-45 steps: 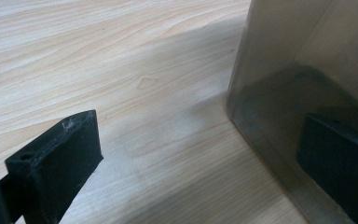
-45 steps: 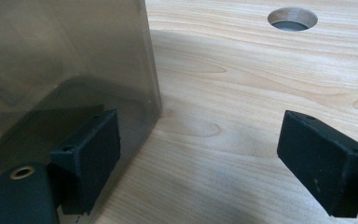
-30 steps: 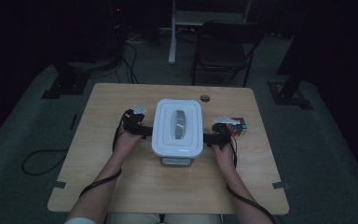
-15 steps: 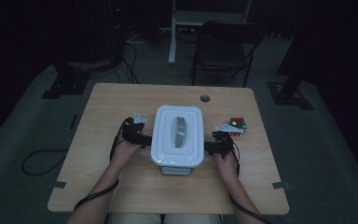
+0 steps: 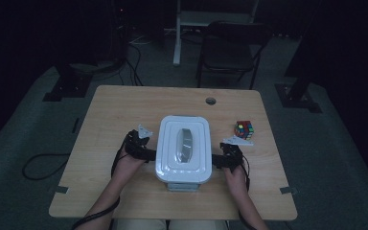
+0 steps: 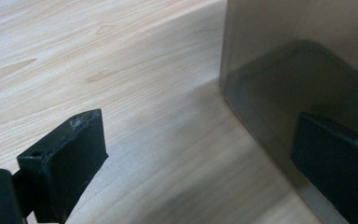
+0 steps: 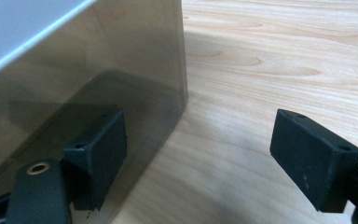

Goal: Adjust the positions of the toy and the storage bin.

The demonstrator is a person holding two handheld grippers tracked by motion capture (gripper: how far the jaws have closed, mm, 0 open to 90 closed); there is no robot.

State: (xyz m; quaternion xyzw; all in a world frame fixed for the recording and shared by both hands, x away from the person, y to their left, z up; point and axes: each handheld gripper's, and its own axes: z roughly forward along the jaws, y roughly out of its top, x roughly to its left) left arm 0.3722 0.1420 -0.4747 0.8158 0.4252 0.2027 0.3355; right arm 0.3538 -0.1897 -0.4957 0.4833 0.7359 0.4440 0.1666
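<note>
The room is dim, with dark grey carpet all round, a black chair (image 5: pixel 230 45) pushed back behind the far edge of the table and cables lying on the floor to the left. The table (image 5: pixel 124 110) itself is pale wood, with a small round hole (image 5: pixel 211 101) near its far edge.

A white box (image 5: pixel 183 148) with a lid sits near the middle of the table, a little toward the person's side. A puzzle cube (image 5: pixel 244 129) with coloured squares lies to its right, apart from it.

The person's forearms come in from the near edge, one on each side of the box. The left gripper (image 5: pixel 143 152) is pressed in against the left wall of the box, and the right gripper (image 5: pixel 219 160) against the right wall, both pointing inward at the box from opposite sides.

In the left gripper view the jaws stand wide apart, one over bare wood and the other right at the greyish wall of the box (image 6: pixel 303 65); nothing is clamped between them. In the right gripper view the jaws are likewise spread, one close against the box wall (image 7: pixel 98 79) and the other out over the tabletop.
</note>
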